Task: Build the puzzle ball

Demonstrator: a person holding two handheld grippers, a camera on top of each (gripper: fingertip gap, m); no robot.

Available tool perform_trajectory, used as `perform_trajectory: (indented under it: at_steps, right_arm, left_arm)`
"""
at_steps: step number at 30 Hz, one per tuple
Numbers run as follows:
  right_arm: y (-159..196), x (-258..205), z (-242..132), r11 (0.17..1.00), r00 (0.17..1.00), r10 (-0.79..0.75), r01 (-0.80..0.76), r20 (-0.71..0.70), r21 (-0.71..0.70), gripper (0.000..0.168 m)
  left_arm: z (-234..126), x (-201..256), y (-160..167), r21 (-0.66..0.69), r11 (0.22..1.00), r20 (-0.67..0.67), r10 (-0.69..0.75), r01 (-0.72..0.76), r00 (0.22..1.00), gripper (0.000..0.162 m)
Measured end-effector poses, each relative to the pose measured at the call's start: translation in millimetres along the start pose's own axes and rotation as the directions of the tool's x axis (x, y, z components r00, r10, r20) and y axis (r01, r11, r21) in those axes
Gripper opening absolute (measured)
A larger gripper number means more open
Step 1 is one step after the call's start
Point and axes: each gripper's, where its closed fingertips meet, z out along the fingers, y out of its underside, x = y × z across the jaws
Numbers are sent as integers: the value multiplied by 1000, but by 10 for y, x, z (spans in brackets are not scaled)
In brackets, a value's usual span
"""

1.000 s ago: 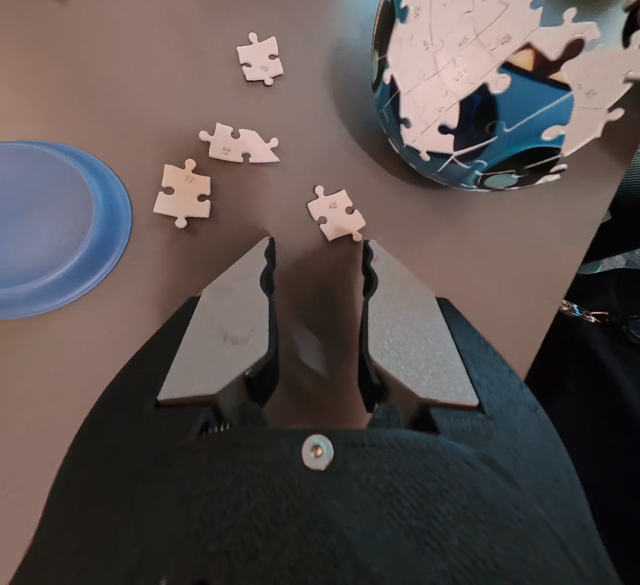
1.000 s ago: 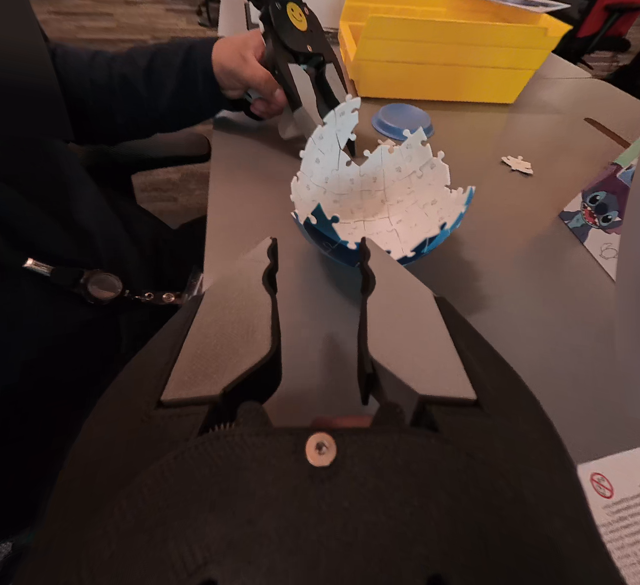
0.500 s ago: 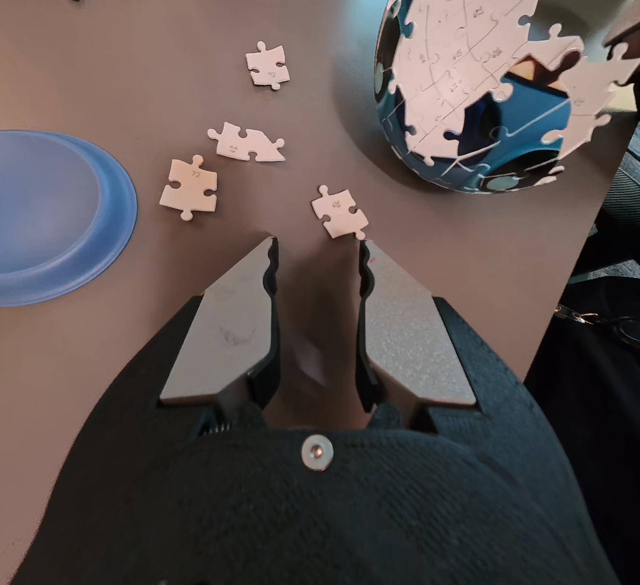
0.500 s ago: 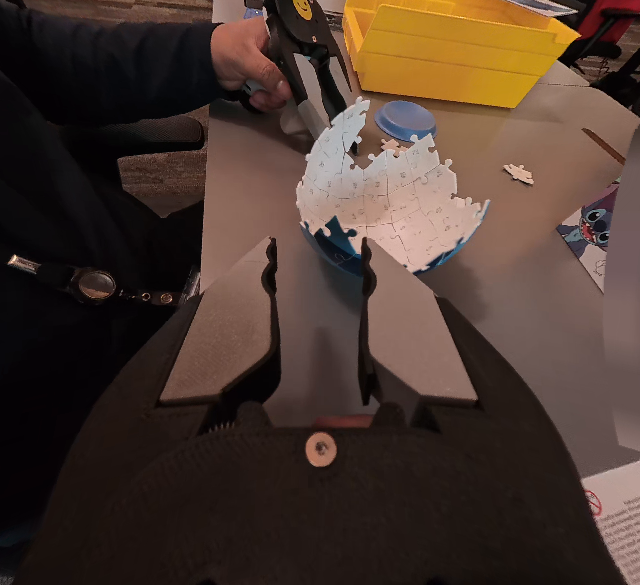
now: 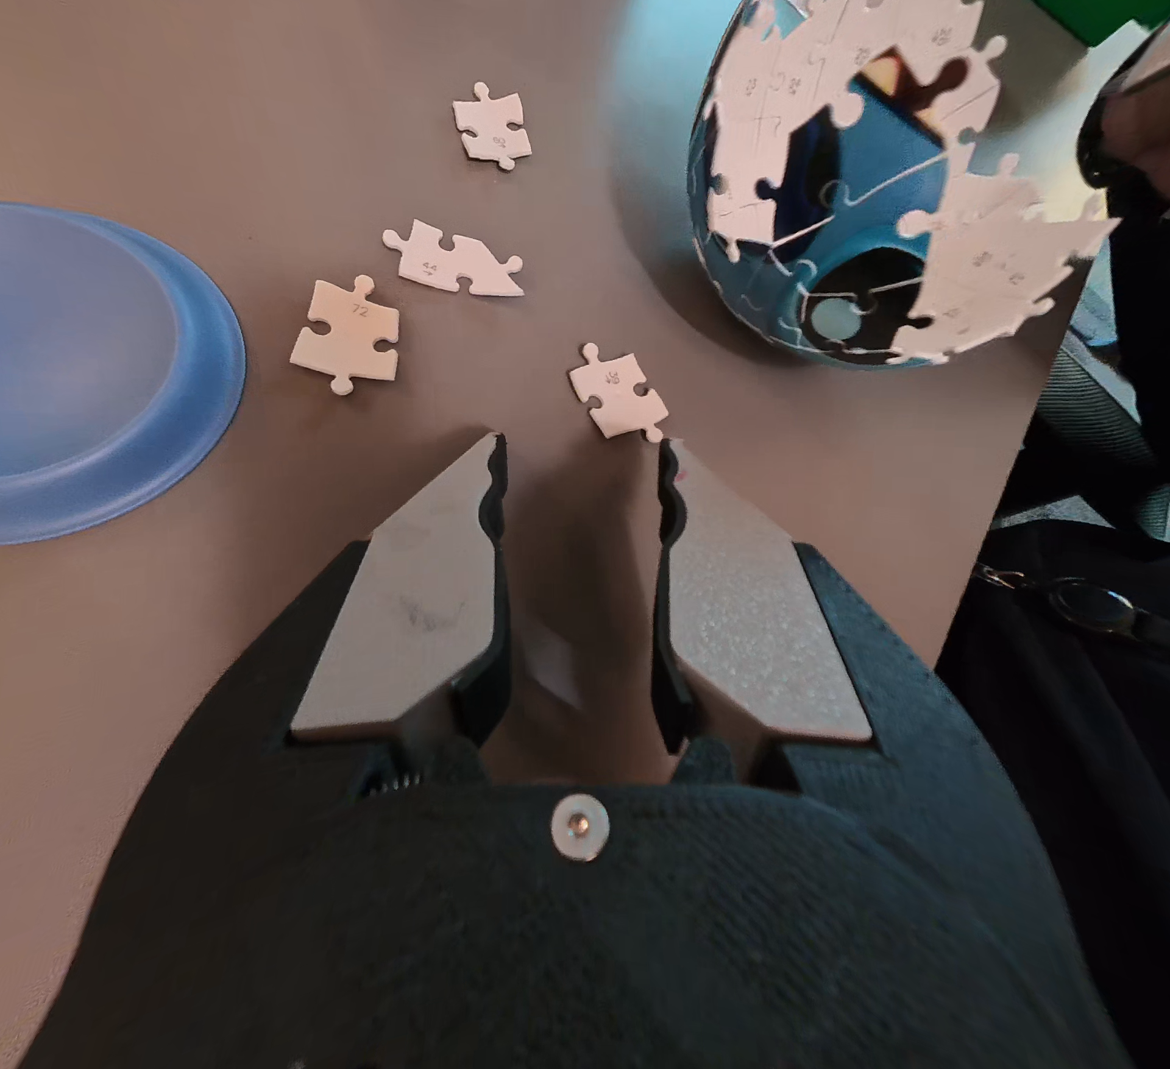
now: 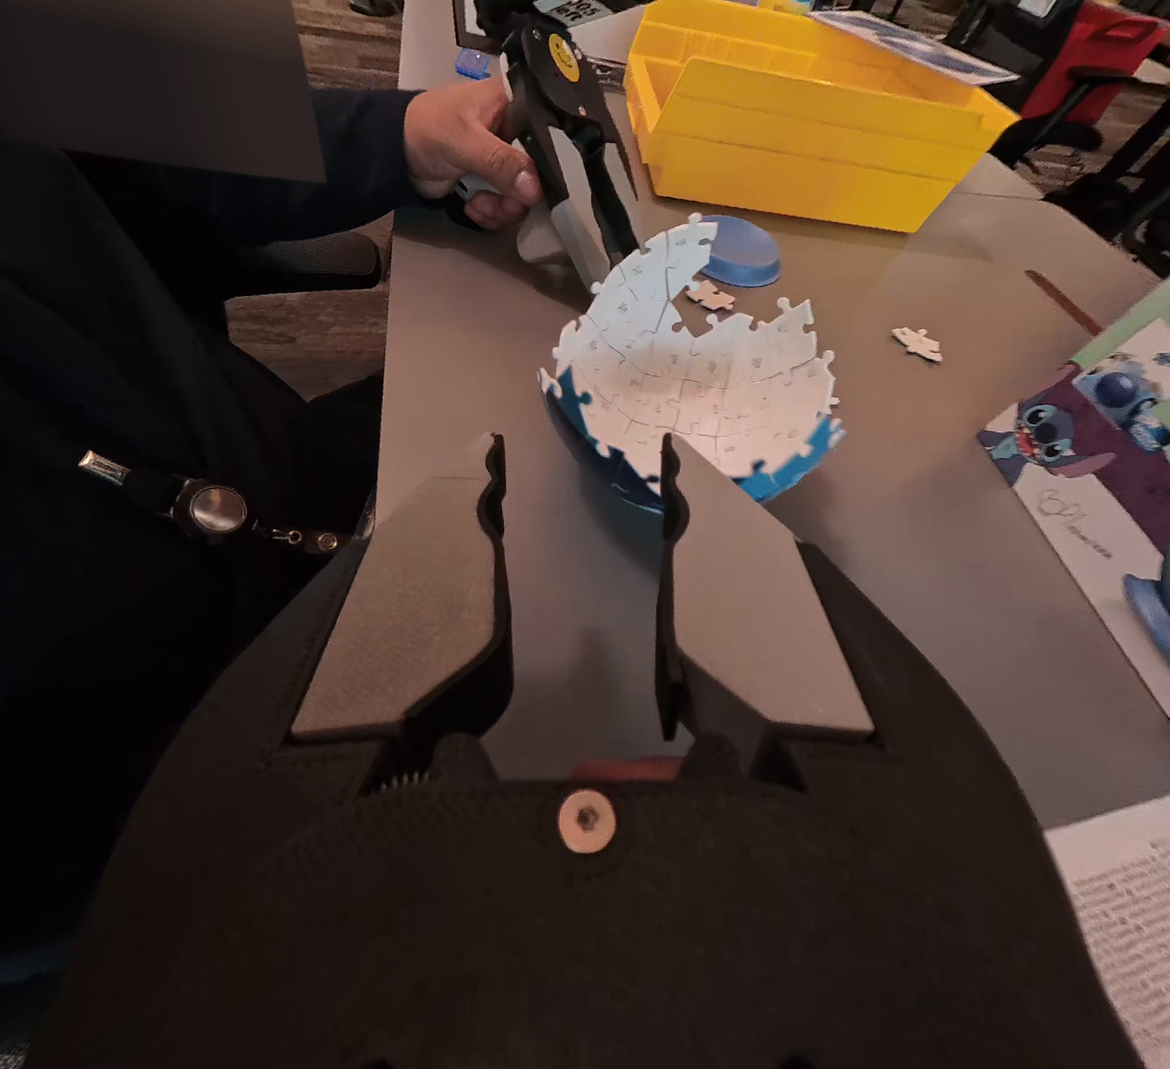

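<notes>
Overhead, L gripper [image 5: 581, 440] jaws released by loose piece [image 5: 617, 394], R gripper [image 6: 581, 444] jaws released, only there yellow bin [image 6: 804, 114].

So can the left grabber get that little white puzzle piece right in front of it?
Probably yes. The left gripper is open and empty, and the small white puzzle piece lies flat just beyond its right fingertip, with only bare grey table between. Lying so flat, it may be fiddly to pinch.
</notes>
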Motion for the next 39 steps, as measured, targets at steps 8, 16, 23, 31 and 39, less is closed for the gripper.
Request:
perform_trajectory:
  at_steps: [8, 16, 23, 31, 39]
  right_arm:
    - [163, 685, -250, 967, 969, 226, -212, -95, 143, 66]
    - [308, 1424, -177, 951, 925, 299, -271, -235, 148, 80]
    - [408, 1680, -242, 923, 863, 383, -347, -330, 165, 85]
    - [630, 1733, -228, 962, 831, 237, -274, -504, 0, 75]
    - [751, 1723, -121, 946, 833, 258, -320, -490, -47, 74]
  left_arm:
    - [-241, -61, -271, 233, 972, 3, -33, 31, 999, 47]
    - [-550, -207, -465, 430, 902, 136, -25, -36, 990, 46]
    - [-1053, -246, -663, 573, 758, 467, 8, -310, 884, 42]
    - [-739, -349, -550, 448, 856, 444, 39, -259, 895, 53]
    - [-630, -286, -528, 399, 873, 420, 99, -281, 902, 51]
